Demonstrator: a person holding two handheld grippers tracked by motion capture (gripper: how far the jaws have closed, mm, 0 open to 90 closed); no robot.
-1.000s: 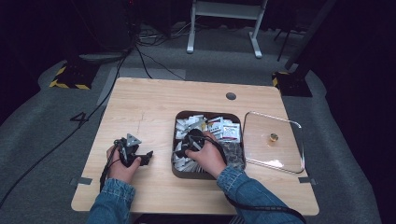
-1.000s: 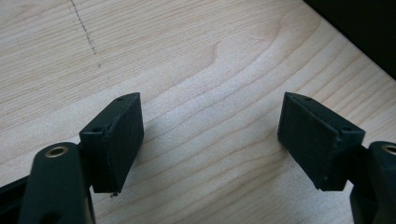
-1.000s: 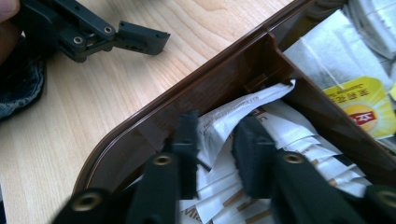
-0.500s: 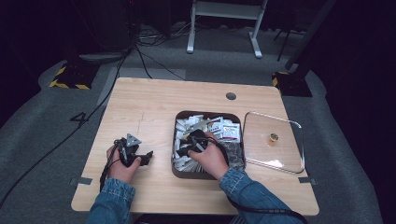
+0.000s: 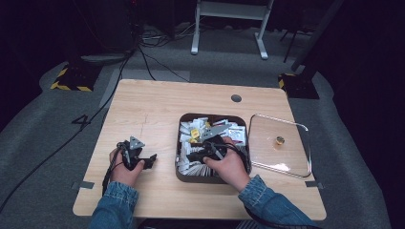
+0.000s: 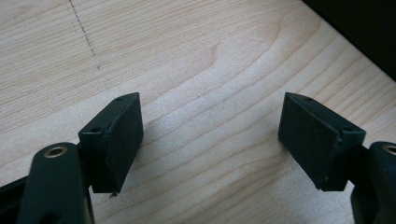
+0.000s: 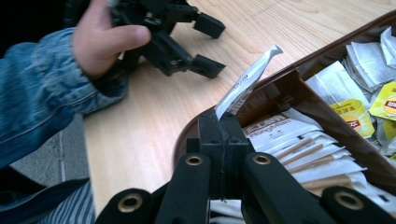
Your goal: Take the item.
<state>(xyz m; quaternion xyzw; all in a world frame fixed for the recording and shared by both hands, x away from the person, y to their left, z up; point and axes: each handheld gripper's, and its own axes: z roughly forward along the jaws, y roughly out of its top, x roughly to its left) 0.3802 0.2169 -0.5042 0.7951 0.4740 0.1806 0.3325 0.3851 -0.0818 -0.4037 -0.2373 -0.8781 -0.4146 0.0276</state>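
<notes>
A brown tray [image 5: 213,116] on the wooden table holds several tea bags and paper sachets [image 5: 229,133]. My right gripper [image 5: 192,156] is over the tray's near left part, shut on a thin white stick sachet. In the right gripper view the sachet [image 7: 246,80] sticks up slanted from the closed jaws of the right gripper [image 7: 223,122], above the tray's wall [image 7: 280,93]. My left gripper [image 5: 151,160] rests on the table left of the tray, open and holding nothing. The left gripper [image 6: 211,128] has bare wood between its jaws.
A clear glass lid [image 5: 281,143] with a small knob lies on the table right of the tray. A round cable hole [image 5: 236,98] sits near the far edge. Yellow tea bags [image 7: 387,105] lie deeper in the tray. Bare wood [image 5: 143,114] spreads left of the tray.
My right hand has risen slightly over the tray's left part, carrying the sachet. The left hand and its gripper have stayed put.
</notes>
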